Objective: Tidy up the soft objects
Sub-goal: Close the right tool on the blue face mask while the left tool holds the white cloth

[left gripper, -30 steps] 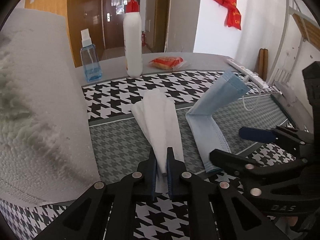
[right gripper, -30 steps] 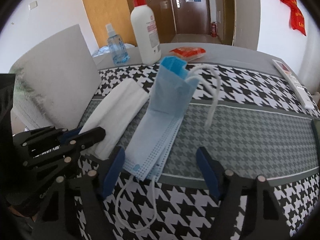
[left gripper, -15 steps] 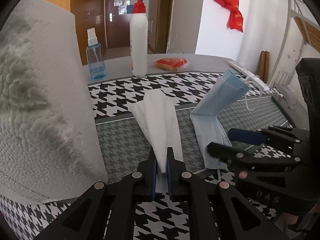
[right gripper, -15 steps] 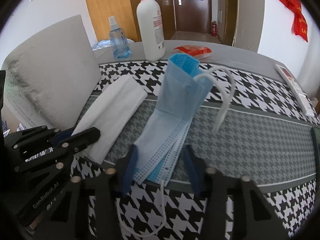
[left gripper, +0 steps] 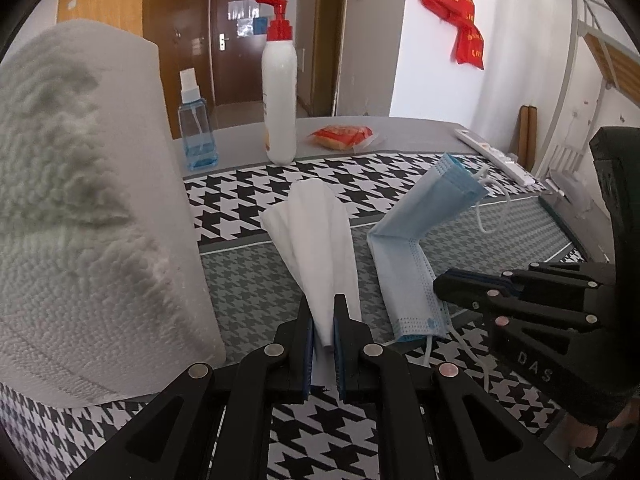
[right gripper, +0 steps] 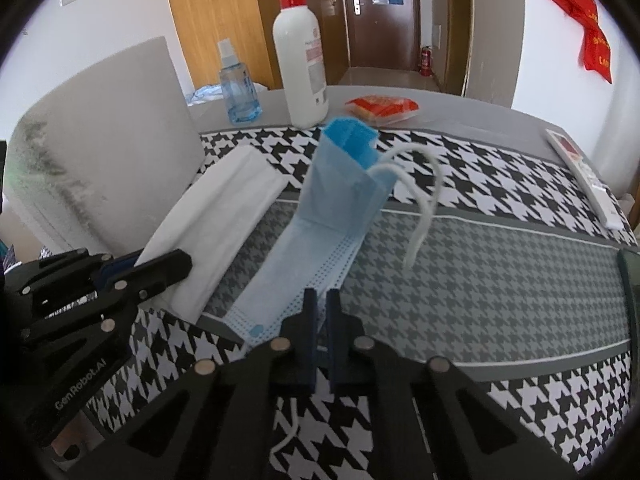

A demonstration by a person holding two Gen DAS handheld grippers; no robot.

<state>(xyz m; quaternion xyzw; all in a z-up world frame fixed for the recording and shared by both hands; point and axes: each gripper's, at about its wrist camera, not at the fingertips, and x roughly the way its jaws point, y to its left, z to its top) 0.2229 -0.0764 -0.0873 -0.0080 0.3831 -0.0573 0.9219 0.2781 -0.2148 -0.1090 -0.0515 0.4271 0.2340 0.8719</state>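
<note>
A folded white tissue (left gripper: 316, 236) lies on the houndstooth cloth, and my left gripper (left gripper: 323, 318) is shut on its near end. Beside it to the right lies a stack of blue face masks (left gripper: 416, 240), its far end bent upward with white ear loops hanging. In the right wrist view my right gripper (right gripper: 321, 304) is shut on the near edge of the blue masks (right gripper: 320, 216); the white tissue (right gripper: 216, 232) lies to their left, with the left gripper (right gripper: 160, 268) on it. From the left wrist view, the right gripper (left gripper: 444, 284) shows side-on at the masks' edge.
A large paper towel roll (left gripper: 80, 208) stands close on the left. At the back stand a blue spray bottle (left gripper: 196, 128), a white pump bottle (left gripper: 280, 96) and a red snack packet (left gripper: 344, 136). A white power strip (right gripper: 584, 172) lies at the right edge.
The right gripper's jaws closed from wide open onto the near edge of the blue masks. The left gripper kept its grip on the tissue, and its view shifted slightly.
</note>
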